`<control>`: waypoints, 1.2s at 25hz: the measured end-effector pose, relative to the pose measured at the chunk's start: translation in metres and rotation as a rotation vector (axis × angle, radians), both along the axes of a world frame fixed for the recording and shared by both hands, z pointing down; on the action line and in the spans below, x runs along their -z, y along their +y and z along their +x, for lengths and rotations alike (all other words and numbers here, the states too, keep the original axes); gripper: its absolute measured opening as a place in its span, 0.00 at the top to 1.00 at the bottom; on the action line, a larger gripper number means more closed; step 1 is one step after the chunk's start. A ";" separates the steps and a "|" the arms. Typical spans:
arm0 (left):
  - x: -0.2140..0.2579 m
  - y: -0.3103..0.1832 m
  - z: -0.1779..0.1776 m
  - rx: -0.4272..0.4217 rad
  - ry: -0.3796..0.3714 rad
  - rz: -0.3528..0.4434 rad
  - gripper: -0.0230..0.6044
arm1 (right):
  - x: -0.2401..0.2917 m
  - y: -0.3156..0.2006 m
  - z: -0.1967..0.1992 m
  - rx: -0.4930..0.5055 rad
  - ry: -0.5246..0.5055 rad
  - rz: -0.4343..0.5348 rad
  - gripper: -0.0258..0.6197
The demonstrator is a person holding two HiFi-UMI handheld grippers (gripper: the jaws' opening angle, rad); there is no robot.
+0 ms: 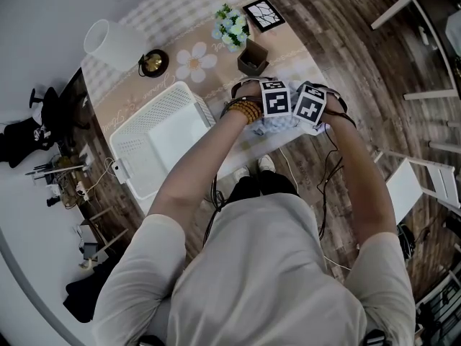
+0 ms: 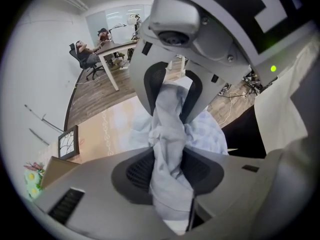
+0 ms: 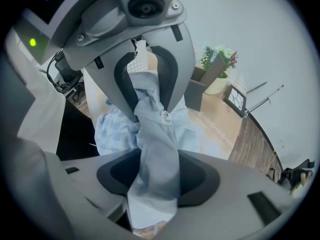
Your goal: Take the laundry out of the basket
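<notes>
My left gripper [image 2: 167,171] was clenched on a twisted rope of the pale blue garment [image 2: 170,129]. The cloth filled the gap between its dark pads [image 2: 136,171] with no space showing on either side. My right gripper [image 3: 157,176] was clamped on the same garment in the same way. Both pointed steeply down, tips almost facing, so the bunch ran short and taut from one to the other. The loose remainder pooled on the surface beneath. I judged that I held it low like this to lay it down rather than drop it. Seen from my head, the garment lay under both grippers at the near edge of the table [image 1: 216,85], outside the white basket [image 1: 162,105]. The basket sat at 9 o'clock from them and looked empty. A dark box [image 1: 252,58] stood at 12 o'clock, with flowers [image 1: 232,26] beyond it.
</notes>
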State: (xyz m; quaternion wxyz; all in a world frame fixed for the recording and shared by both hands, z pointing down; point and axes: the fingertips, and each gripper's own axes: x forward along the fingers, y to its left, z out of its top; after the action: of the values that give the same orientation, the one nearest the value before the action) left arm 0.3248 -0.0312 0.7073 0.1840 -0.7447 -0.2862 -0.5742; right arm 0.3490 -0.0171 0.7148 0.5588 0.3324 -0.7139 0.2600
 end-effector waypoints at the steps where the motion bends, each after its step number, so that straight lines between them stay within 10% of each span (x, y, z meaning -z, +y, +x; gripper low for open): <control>1: 0.003 -0.001 0.000 0.007 0.007 0.000 0.67 | 0.003 -0.001 0.000 -0.005 -0.004 0.006 0.58; 15: 0.077 -0.029 -0.012 0.130 0.138 0.017 0.63 | 0.071 -0.020 0.002 -0.092 -0.034 0.164 0.56; 30: 0.201 -0.053 -0.126 0.625 0.581 -0.210 0.72 | 0.193 -0.069 -0.117 -0.193 -0.343 0.523 0.66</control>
State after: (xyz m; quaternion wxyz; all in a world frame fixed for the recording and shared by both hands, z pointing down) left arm 0.1992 -0.0842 0.5065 -0.0024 -0.9407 -0.0401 -0.3370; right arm 0.2324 -0.0859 0.5220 0.2990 0.4821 -0.8054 0.1719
